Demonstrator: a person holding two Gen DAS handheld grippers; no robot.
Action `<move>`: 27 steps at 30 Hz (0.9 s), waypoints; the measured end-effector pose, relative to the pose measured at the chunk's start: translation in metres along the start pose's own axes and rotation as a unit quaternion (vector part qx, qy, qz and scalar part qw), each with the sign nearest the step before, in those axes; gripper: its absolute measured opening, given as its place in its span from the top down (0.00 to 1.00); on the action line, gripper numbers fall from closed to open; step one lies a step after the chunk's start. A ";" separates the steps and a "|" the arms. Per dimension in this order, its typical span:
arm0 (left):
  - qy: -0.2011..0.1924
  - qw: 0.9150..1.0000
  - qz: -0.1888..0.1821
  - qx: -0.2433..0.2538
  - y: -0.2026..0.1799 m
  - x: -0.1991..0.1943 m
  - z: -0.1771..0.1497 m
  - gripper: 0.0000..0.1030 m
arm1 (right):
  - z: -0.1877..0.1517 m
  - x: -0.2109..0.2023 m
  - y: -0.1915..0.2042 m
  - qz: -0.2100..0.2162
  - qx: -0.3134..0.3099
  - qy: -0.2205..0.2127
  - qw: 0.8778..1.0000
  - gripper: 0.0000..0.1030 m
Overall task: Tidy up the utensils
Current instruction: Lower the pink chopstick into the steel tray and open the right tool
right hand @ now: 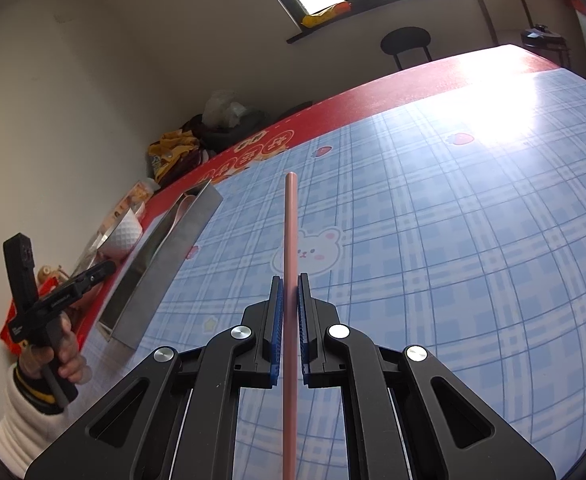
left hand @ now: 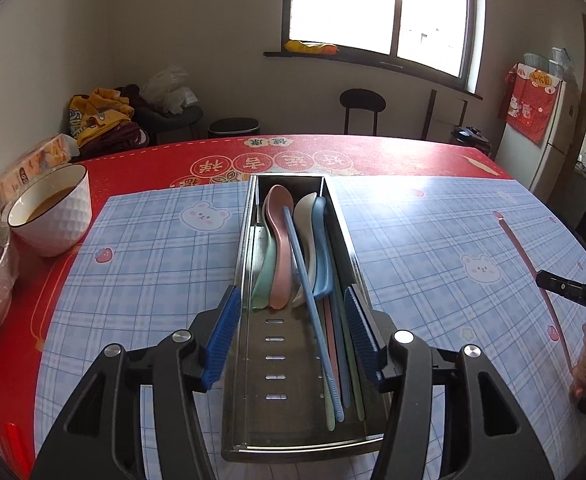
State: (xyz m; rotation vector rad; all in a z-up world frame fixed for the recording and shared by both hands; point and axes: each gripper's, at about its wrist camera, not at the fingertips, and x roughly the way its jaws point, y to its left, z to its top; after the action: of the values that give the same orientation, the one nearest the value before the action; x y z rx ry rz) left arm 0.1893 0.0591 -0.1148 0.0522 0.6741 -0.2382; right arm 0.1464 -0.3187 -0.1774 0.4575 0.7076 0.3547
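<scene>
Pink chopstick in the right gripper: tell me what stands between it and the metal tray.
Nothing visible does. The pink chopstick is clamped in the right gripper; only bare checked tablecloth lies between it and the metal tray on its left.

Right tool (left hand: 573,292) body: white letters "DAS". Red tablecloth (left hand: 373,152): Chinese characters, upside down, unreadable.
</scene>
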 end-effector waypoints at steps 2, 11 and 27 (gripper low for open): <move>-0.015 1.000 0.006 0.006 0.002 -0.006 -0.007 0.36 | 0.000 0.001 0.002 -0.002 -0.001 0.000 1.000 0.93; -0.060 0.998 0.011 -0.001 0.014 -0.020 -0.020 0.12 | 0.001 0.009 0.007 -0.024 0.004 0.014 1.000 0.93; -0.071 0.997 0.034 -0.015 0.019 -0.028 -0.024 0.06 | 0.018 0.055 0.066 -0.012 0.038 0.039 0.998 0.93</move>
State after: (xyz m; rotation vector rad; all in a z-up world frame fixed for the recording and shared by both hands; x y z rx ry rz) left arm 0.1580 0.0859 -0.1165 0.0301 0.5339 -0.1645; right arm 0.1874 -0.2423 -0.1610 0.5085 0.8047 0.3257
